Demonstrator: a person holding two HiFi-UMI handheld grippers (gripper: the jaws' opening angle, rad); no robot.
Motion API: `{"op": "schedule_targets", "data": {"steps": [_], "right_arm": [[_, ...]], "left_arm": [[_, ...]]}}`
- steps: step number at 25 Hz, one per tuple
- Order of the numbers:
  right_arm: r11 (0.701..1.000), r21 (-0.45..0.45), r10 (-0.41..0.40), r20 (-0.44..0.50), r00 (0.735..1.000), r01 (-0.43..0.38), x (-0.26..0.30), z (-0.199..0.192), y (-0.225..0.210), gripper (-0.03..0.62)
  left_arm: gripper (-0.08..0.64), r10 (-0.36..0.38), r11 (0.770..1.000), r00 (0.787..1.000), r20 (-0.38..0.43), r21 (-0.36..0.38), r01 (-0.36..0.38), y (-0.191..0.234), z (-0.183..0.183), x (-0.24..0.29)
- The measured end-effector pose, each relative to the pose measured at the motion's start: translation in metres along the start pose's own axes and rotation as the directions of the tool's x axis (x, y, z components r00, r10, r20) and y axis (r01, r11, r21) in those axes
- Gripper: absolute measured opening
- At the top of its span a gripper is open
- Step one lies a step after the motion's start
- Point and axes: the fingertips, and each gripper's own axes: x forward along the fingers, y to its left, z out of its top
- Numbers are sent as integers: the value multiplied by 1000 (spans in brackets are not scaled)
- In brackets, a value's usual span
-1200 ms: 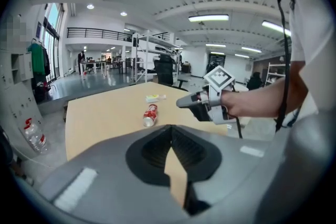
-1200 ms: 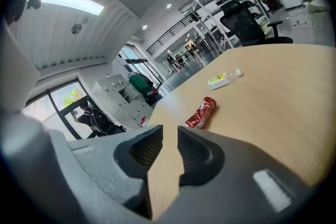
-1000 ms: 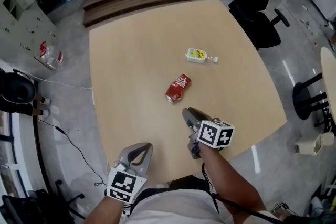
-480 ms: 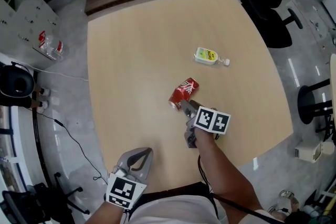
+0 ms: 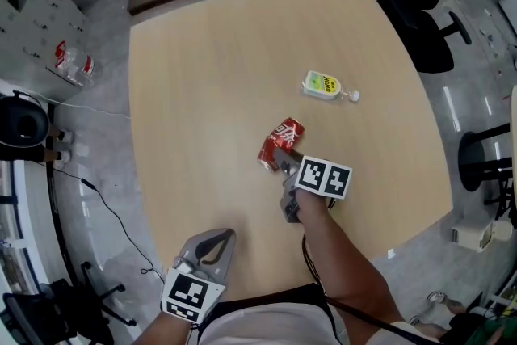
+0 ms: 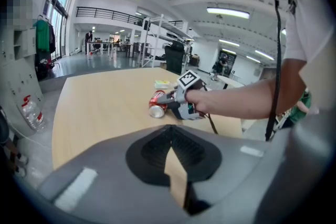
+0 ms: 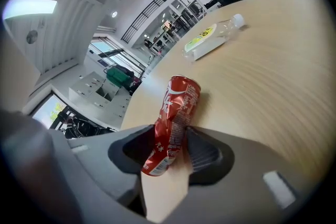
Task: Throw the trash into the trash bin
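- Crushed red can (image 7: 172, 128): thin metal, creased and dented, glossy; lay on its side near the middle of the pale wood-grain table (image 5: 202, 77); judged light, springy, slick and apt to roll; best taken across its flattened waist
- Right gripper (image 5: 280, 161): jaws spread wide around the can's near end; not yet pinching it
- Left gripper (image 5: 213, 241): jaws pressed together; empty; by the table's near edge
- Clear plastic bottle (image 5: 327, 85): yellow label, white cap; lay flat beyond the can, apart from it
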Motion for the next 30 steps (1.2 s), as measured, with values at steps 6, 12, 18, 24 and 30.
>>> {"op": "schedule_targets", "data": {"steps": [6, 12, 18, 24, 30], "right_arm": [[997, 46, 64, -11, 998, -63, 0, -2, 5, 123], [995, 26, 101, 10, 995, -101, -9, -1, 15, 121], [994, -28, 104, 39, 994, -103, -27, 2, 28, 121], [993, -47, 112, 72, 991, -108, -54, -5, 34, 121], [990, -77, 124, 126, 984, -115, -93, -18, 45, 121]], "left_arm": [[8, -1, 1000, 1000, -5, -14, 1, 1, -2, 1], [8, 1, 1000, 1000, 1, -13, -1, 0, -2, -3], [8, -14, 1000, 1000, 25, -4, 14, -4, 2, -6], [8, -41, 996, 997, 71, -81, 47, -14, 5, -11], [8, -51, 999, 994, 92, -1, 51, -30, 0, -28]]}}
